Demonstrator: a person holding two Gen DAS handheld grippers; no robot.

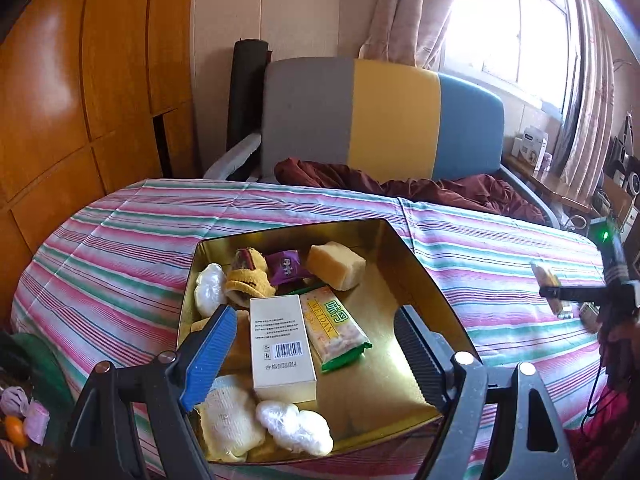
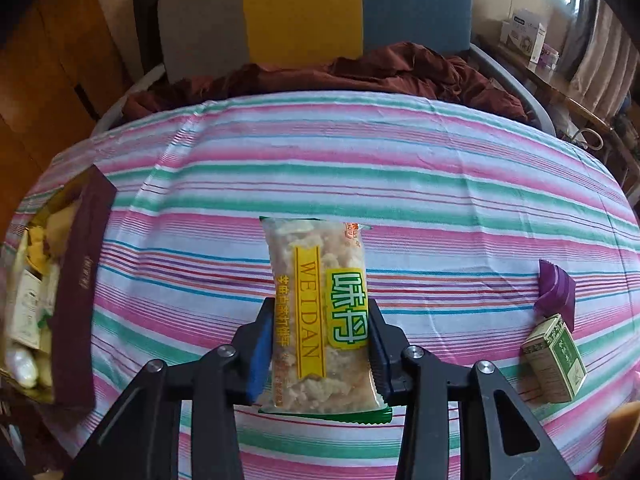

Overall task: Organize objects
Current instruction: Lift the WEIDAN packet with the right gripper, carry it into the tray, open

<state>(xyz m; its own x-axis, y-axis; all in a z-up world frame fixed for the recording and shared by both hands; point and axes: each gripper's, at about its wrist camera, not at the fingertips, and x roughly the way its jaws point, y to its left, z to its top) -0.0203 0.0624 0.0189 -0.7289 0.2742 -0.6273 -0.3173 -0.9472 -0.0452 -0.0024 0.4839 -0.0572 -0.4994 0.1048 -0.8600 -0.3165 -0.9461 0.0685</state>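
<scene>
A gold-lined tin box (image 1: 404,280) sits on the striped bed. It holds a white carton (image 1: 282,346), a Weidan snack pack (image 1: 334,328), a yellow cake (image 1: 336,264), a purple candy (image 1: 286,266) and white puffs (image 1: 294,426). My left gripper (image 1: 316,348) is open above the box, empty. My right gripper (image 2: 318,344) is shut on another Weidan snack pack (image 2: 320,312), held above the bedsheet. The right gripper also shows at the right edge of the left wrist view (image 1: 560,292). The box appears at the left of the right wrist view (image 2: 76,280).
A green carton (image 2: 554,364), a purple wrapper (image 2: 556,292) and a yellow piece (image 2: 622,424) lie on the sheet at right. A maroon blanket (image 2: 360,72) and a grey-yellow-blue headboard (image 1: 384,120) are behind. Wooden wardrobe (image 1: 80,80) at left.
</scene>
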